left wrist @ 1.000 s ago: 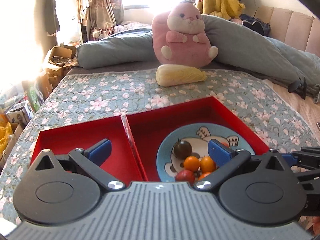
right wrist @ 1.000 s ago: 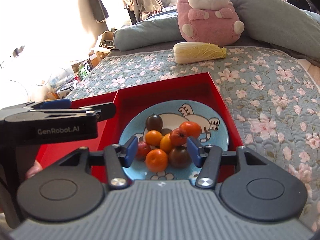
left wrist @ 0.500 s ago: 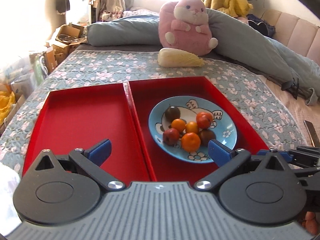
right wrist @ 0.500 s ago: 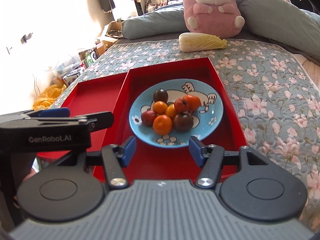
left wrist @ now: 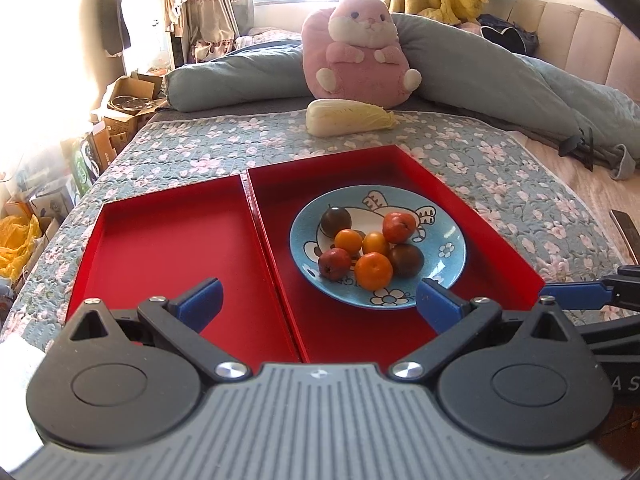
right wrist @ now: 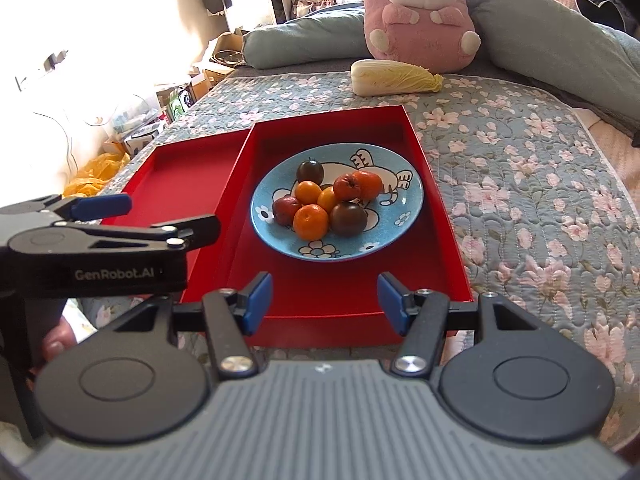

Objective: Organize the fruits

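A blue cartoon plate (left wrist: 448,256) (right wrist: 400,216) sits in the right red tray (left wrist: 492,240) (right wrist: 360,292). On it lie several small fruits: orange ones (left wrist: 373,271) (right wrist: 311,222), red ones (left wrist: 399,227) (right wrist: 347,187) and dark ones (left wrist: 336,219) (right wrist: 348,218). The left red tray (left wrist: 160,248) (right wrist: 188,168) holds nothing. My left gripper (left wrist: 318,300) is open and empty, above the trays' near edge. My right gripper (right wrist: 325,300) is open and empty, at the right tray's near edge, short of the plate.
The trays lie on a floral quilt (left wrist: 500,168) on a bed. A napa cabbage (left wrist: 350,117) (right wrist: 396,77) and a pink plush rabbit (left wrist: 358,52) (right wrist: 418,12) lie behind them, with a grey-blue bolster (left wrist: 480,68). Boxes (left wrist: 124,104) stand left of the bed.
Both grippers have pulled back and risen from the plate. The fruits were between the fingers a second ago and now lie well ahead. Both stayed open and empty.
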Tool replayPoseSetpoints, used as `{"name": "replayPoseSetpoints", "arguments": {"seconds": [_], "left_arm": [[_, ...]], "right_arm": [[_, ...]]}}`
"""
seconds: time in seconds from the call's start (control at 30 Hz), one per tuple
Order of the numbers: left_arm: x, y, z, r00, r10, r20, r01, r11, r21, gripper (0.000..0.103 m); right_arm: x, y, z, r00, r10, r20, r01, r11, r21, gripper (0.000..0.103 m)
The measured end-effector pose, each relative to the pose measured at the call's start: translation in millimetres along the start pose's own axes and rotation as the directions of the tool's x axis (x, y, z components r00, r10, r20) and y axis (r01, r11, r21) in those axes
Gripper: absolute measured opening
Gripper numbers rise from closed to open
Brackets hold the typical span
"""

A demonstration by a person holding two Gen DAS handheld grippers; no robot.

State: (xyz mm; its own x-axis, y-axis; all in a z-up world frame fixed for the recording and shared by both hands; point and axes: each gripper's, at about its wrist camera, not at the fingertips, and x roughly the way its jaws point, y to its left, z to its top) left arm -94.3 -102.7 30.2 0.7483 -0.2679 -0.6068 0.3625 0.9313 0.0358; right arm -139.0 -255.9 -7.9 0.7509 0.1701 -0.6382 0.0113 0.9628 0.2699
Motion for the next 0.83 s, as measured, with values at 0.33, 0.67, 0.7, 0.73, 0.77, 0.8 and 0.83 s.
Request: {"name": "replayPoseSetpoints", "arguments": {"seconds": [0.33, 0.67, 0.7, 0.73, 0.77, 0.8, 0.83], "left_arm": [[7.7, 2.5, 1.3, 1.0, 0.001, 0.003, -0.001, 1.0, -0.009, 0.103], [10.4, 3.1, 1.7, 1.0, 0.001, 0.006, -0.001, 1.0, -0.006, 0.103], [9.5, 2.8, 1.0, 1.0, -0.001, 0.006, 0.001, 1.0, -0.006, 0.103], [9.4, 3.1, 1.2, 1.0, -0.004, 0.005, 0.004, 1.0, -0.006, 0.103], [9.7, 3.4, 1.3, 1.0, -0.006, 0.002, 0.006, 1.0, -0.007, 0.103], [10.3, 3.8, 1.6, 1.0, -0.007, -0.002, 0.007, 1.0, -0.008, 0.103], [10.9, 4.3, 1.3, 1.0, -0.007, -0.006, 0.007, 1.0, -0.01, 0.103]], "right_arm": [[2.2, -5.7, 2.2, 1.0, 0.006, 0.017, -0.007, 0.999, 0.031, 0.061], [8.2, -7.7, -1.4, 1.0, 0.006, 0.003, -0.006, 0.999, 0.038, 0.061], [8.2, -8.1, -2.0, 1.0, 0.006, 0.002, -0.006, 0.999, 0.04, 0.061], [8.2, -8.3, -2.3, 1.0, 0.006, 0.002, -0.006, 0.999, 0.042, 0.061], [8.1, -8.5, -2.5, 1.0, 0.005, 0.003, -0.005, 0.999, 0.042, 0.061], [8.0, -8.5, -2.6, 1.0, 0.004, 0.004, -0.004, 0.999, 0.042, 0.061], [7.8, -8.8, -2.6, 1.0, 0.003, 0.006, -0.003, 0.999, 0.042, 0.061]]}}
